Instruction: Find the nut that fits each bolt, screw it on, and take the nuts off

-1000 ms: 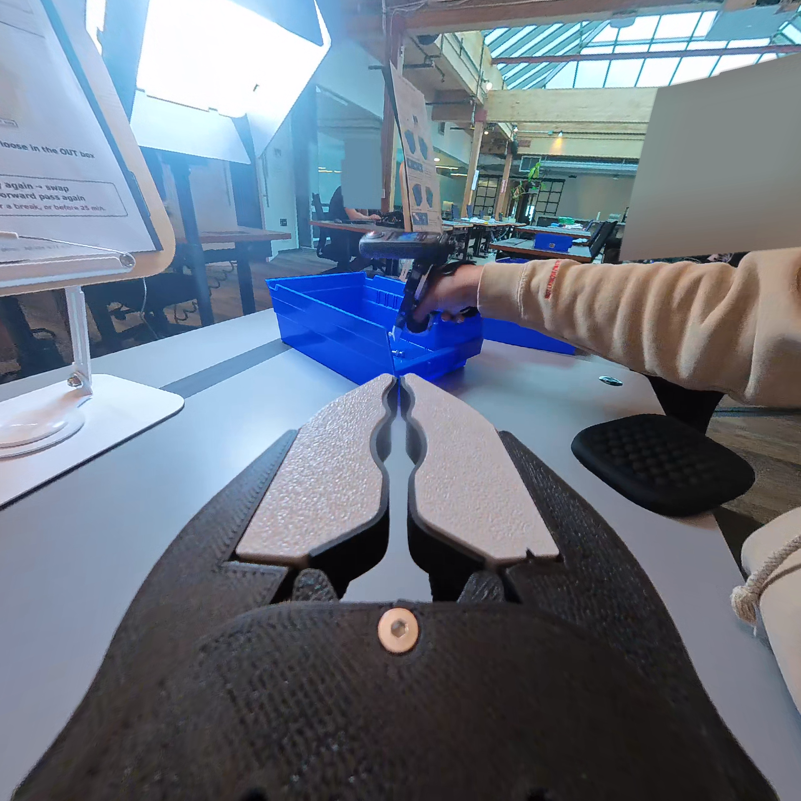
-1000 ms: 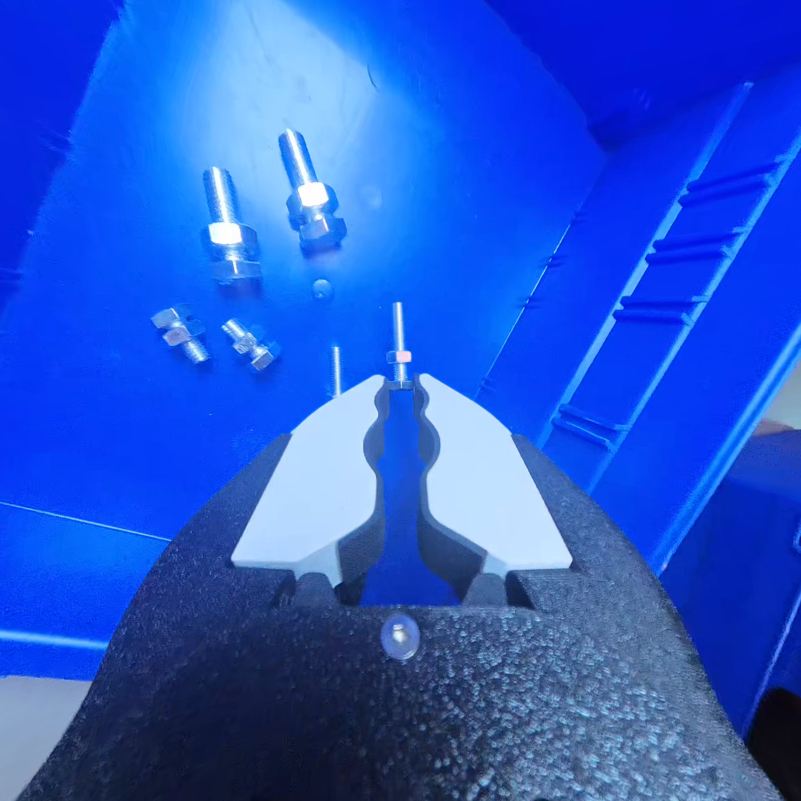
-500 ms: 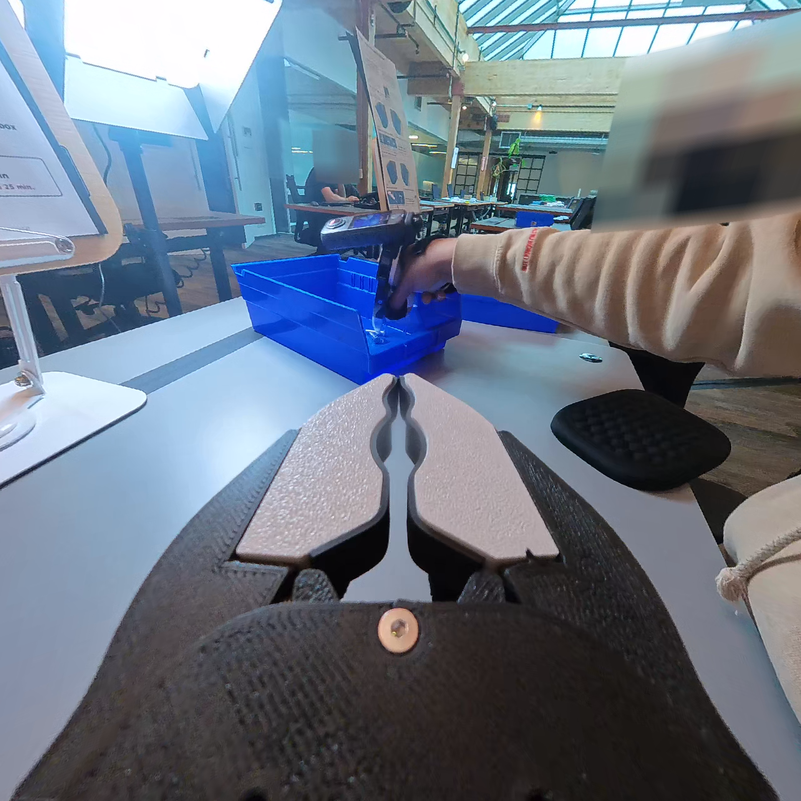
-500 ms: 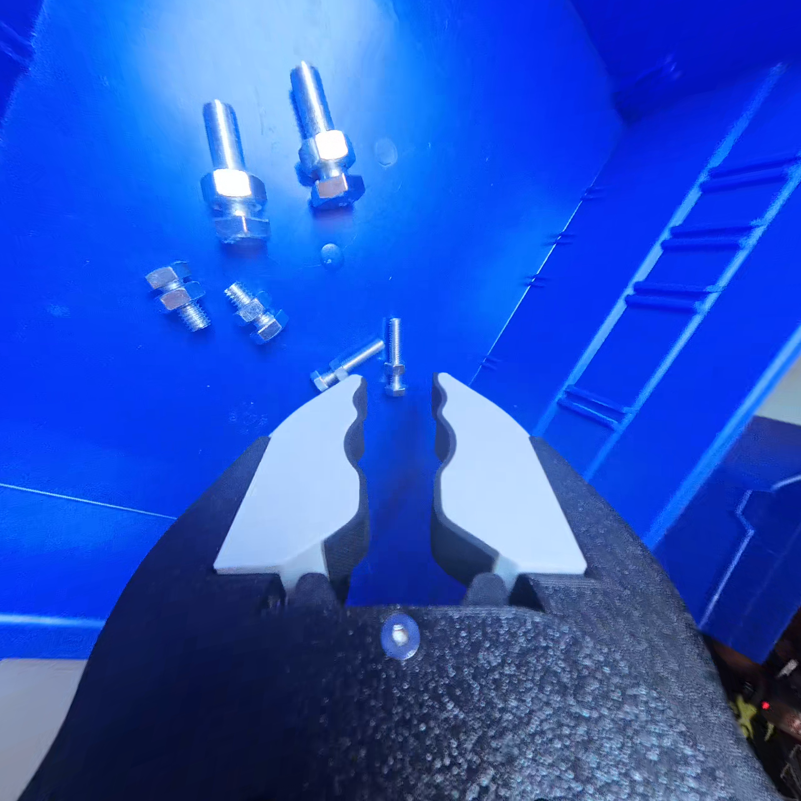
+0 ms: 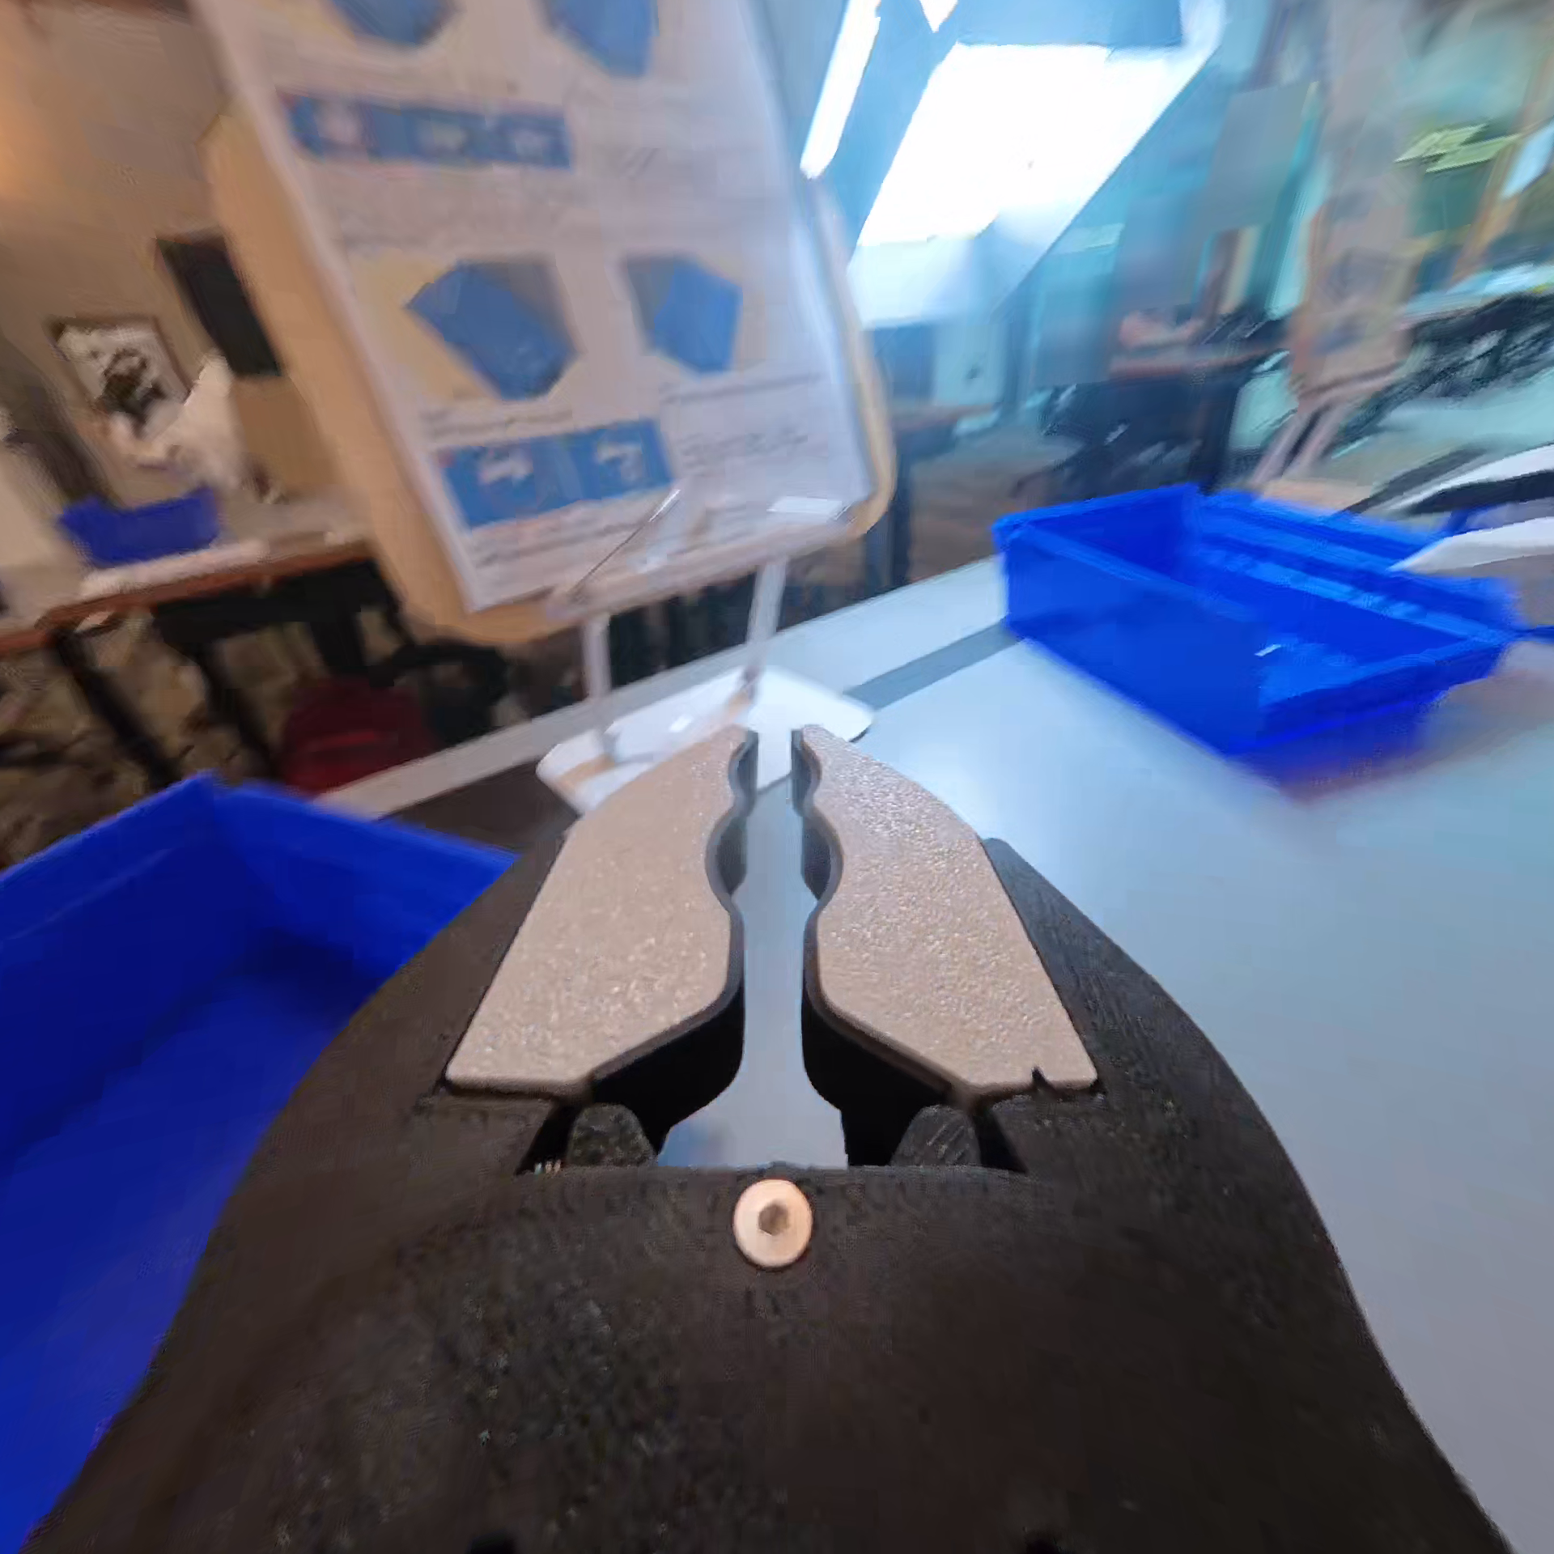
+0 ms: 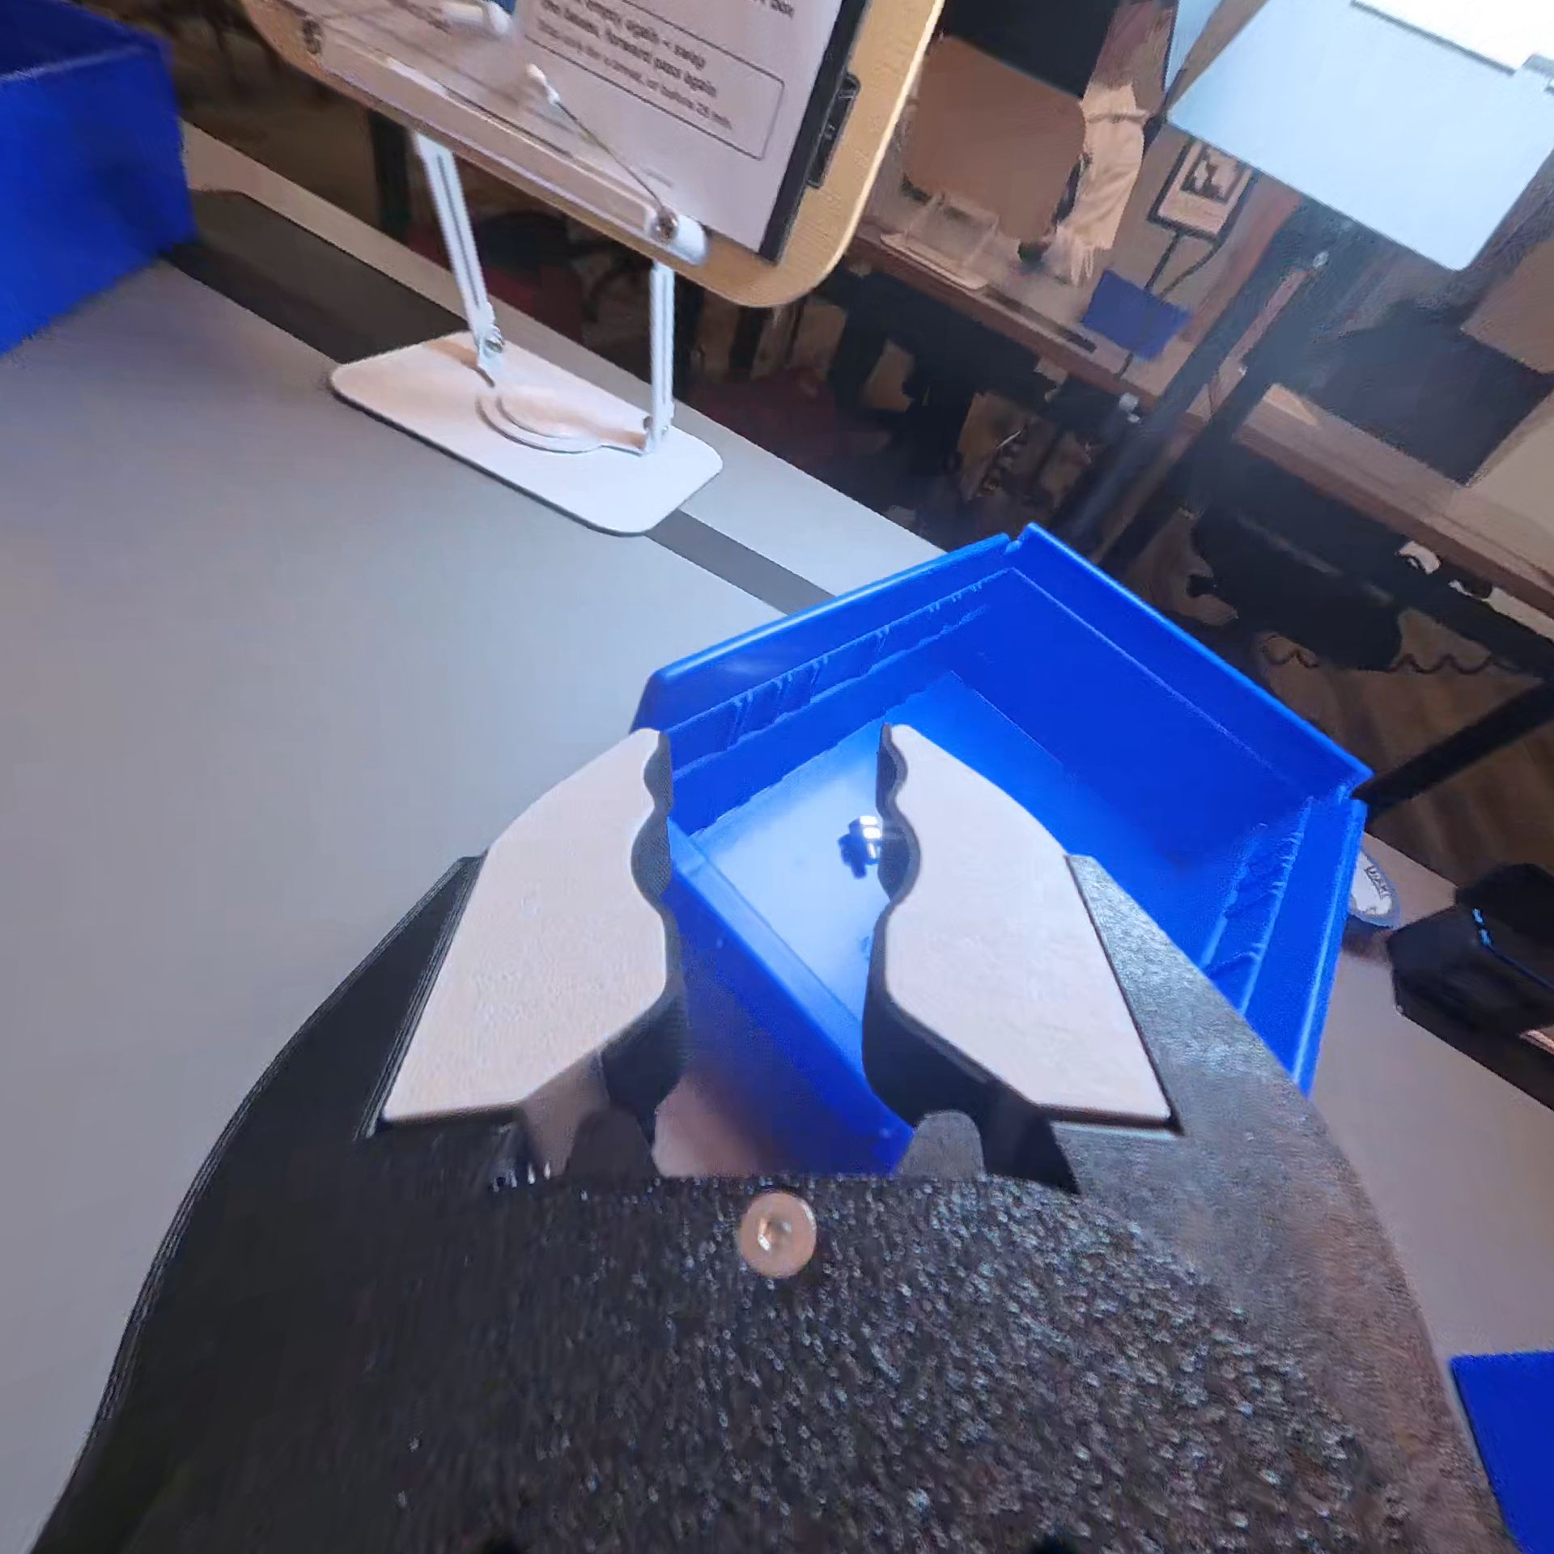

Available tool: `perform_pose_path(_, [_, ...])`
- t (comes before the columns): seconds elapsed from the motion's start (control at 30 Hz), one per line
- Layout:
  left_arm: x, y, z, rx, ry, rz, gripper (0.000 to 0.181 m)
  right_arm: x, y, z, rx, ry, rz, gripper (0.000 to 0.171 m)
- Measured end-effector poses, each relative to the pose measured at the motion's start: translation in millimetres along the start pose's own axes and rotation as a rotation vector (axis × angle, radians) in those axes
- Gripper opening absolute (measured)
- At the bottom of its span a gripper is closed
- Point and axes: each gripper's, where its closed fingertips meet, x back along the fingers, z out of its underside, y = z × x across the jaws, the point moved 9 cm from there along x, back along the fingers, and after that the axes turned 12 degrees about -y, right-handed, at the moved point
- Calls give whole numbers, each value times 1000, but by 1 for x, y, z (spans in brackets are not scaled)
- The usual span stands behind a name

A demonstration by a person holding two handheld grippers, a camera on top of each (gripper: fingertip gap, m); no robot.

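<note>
Grey tabletop (image 6: 252,757); right gripper (image 6: 774,748) held wide apart above blue plastic bin (image 6: 1177,740), presumably after release; left gripper (image 5: 774,740) slightly parted, empty.

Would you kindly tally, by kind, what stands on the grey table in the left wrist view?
blue bins: 2
sign stand: 1
Total: 3
</note>
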Motion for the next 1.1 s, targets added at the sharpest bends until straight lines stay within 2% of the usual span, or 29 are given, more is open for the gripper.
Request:
perform_pose_path(0.13, [16,49,34,-27,397,-76,40,33,16,22,68,22,-25,47])
perform_pose_path(0.27, [26,69,85,-219,889,-52,69,46,16,48,127,147,-76,51])
perform_pose_path(0.33, [28,76,103,-337,1038,-35,65,47,12,56,138,200,-103,51])
perform_pose_path(0.37, [29,76,109,-368,1077,1,58,46,10,60,148,226,-116,51])
perform_pose_path(0.4, [29,74,113,-383,1092,41,41,45,8,62,163,253,-129,50])
perform_pose_path(0.47, [31,66,113,-534,1102,64,34,43,5,66,206,305,-154,48])
perform_pose_path(0.57, [41,31,109,-622,1075,133,31,39,0,69,290,373,-177,49])
perform_pose_path(0.73, [73,-66,94,-688,1008,281,30,25,-10,71,372,451,-216,56])
perform_pose_path(0.83, [78,-118,89,-729,922,394,31,13,-15,73,432,510,-239,58])
perform_pose_path(0.93, [55,-152,90,-731,857,476,31,0,-20,79,492,593,-267,59])
perform_pose_path(1.1, [-22,-166,104,-747,822,505,31,-15,-25,91,528,702,-321,55])
